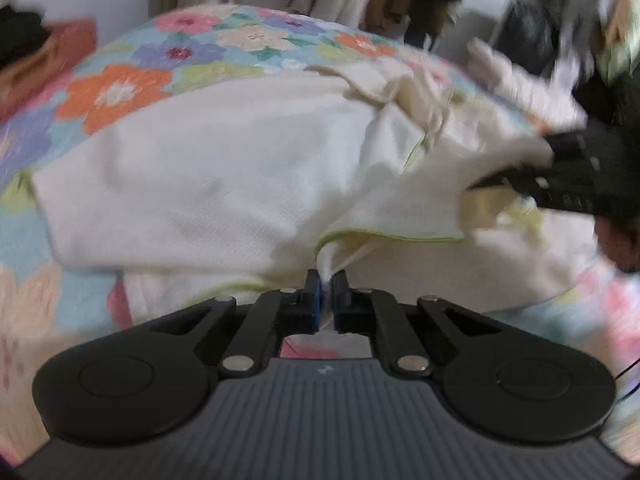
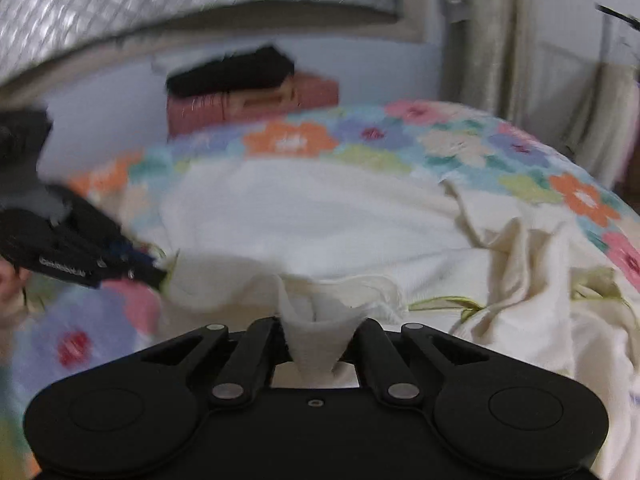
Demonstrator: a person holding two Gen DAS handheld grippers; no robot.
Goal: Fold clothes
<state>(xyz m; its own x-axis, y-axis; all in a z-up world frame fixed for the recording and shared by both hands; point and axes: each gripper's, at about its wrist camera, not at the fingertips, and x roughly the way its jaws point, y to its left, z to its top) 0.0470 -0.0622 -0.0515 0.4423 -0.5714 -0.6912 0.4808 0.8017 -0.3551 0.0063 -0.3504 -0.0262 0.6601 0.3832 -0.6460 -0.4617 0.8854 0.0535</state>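
The cream cotton garment [image 2: 320, 216] wraps over the right gripper [image 2: 314, 344] — its fingertips are hidden. Far left, a black folded item [image 1: 18, 36] on a reddish box [image 1: 52, 60] is blurred and edge-cropped — unidentifiable.

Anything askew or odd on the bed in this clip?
Nothing damaged. The cream garment lies mostly flat on the floral bedspread, but its far right part is bunched and crumpled.
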